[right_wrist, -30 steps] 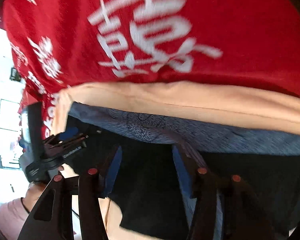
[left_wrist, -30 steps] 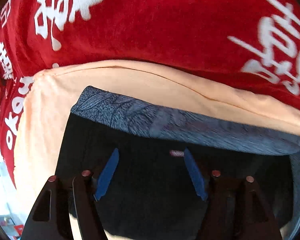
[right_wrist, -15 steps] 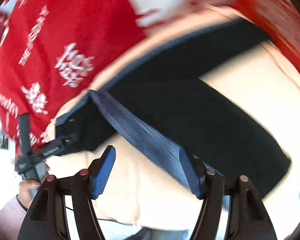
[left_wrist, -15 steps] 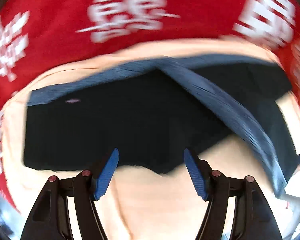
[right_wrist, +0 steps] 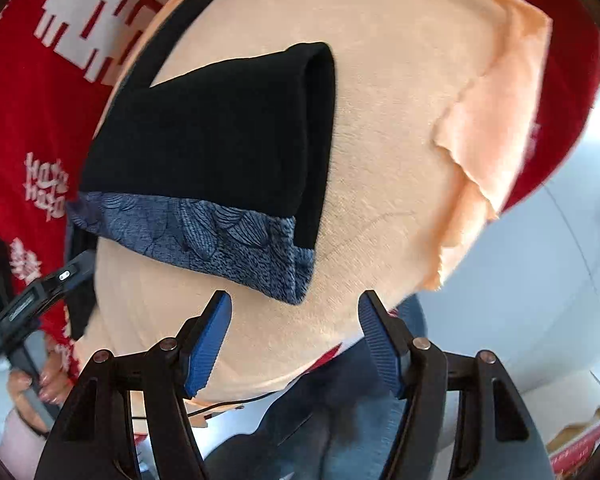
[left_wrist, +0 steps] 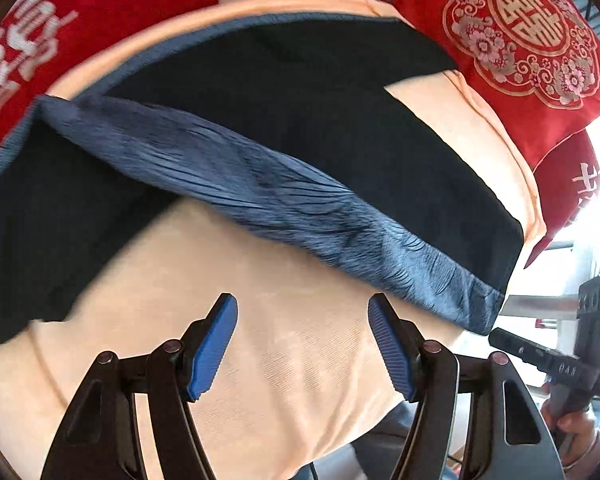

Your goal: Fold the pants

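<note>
Left gripper (left_wrist: 303,346): its 2 blue-padded fingers (left_wrist: 212,350) stand spread apart with nothing between them, poised over bare peach cloth (left_wrist: 300,380) and touching no garment. Just beyond the fingertips lies the pants (left_wrist: 320,120), a black garment with a blue patterned band (left_wrist: 260,196) running diagonally across it; the band's end reaches toward the cloth's right edge. The peach cloth carries the pants and lies over a red cover with white characters (left_wrist: 28,52). A red cushion with a floral medallion (left_wrist: 528,36) sits at the far right. At the lower right edge, a hand grips the handle of the other tool (left_wrist: 568,372).

Right gripper (right_wrist: 295,340): its 2 fingers (right_wrist: 208,344) are likewise parted and empty, with the jaws spread over the peach cloth (right_wrist: 400,120). The pants (right_wrist: 204,148) lie just ahead as a folded black panel, its rounded fold on the right and the blue patterned band (right_wrist: 204,236) along the near edge, closest to the fingertips but not touching them. Red cover (right_wrist: 40,120) borders the cloth on the left. A hand (right_wrist: 36,384) holding the other tool shows at the lower left.
</note>
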